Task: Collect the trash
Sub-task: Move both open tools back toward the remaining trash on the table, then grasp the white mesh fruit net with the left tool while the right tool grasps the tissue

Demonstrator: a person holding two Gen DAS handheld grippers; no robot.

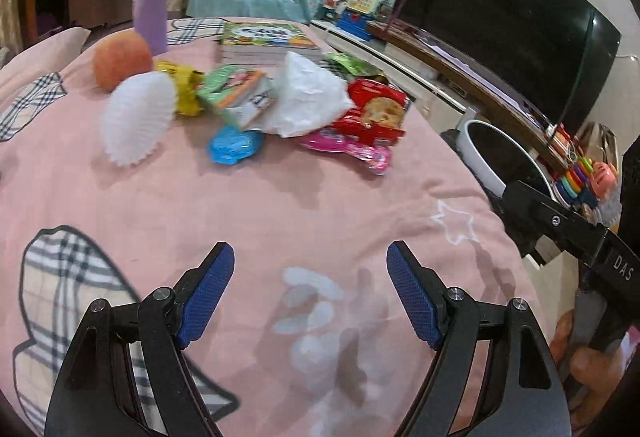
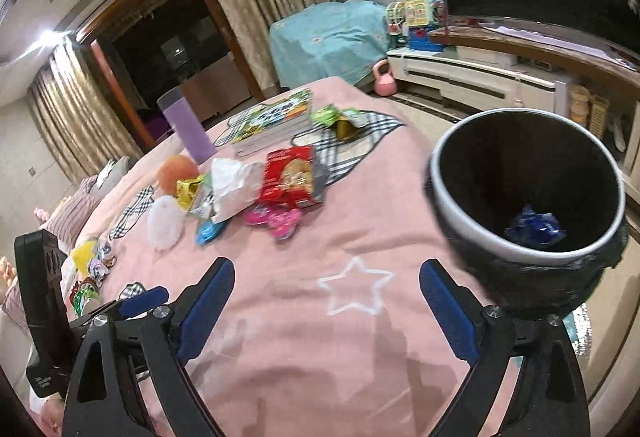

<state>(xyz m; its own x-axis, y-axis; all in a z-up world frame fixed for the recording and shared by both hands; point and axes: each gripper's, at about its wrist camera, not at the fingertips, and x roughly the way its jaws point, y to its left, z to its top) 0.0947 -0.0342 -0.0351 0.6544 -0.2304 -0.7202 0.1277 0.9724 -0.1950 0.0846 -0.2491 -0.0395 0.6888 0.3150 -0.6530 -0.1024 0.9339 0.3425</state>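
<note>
On the pink bedspread (image 1: 280,205) the trash lies in a loose heap: a red cookie wrapper (image 1: 374,113), a white plastic bag (image 1: 308,97) touching it, a pink wrapper (image 1: 352,151) just below, a blue wrapper (image 1: 234,145) and a yellow wrapper (image 1: 182,87). Beside the heap sit a white paper cup liner (image 1: 136,117), an orange fruit (image 1: 122,59), a purple bottle (image 1: 150,5) and a stack of books (image 1: 264,43). At the bed's edge stands a bin (image 2: 452,205) with a blue wrapper in the bin (image 2: 534,227) at its bottom. Nearer, the left gripper (image 1: 310,291) hangs spread wide over bare cloth with nothing between its fingers. The right gripper (image 2: 326,311) is likewise spread and empty, near the bin.
</note>
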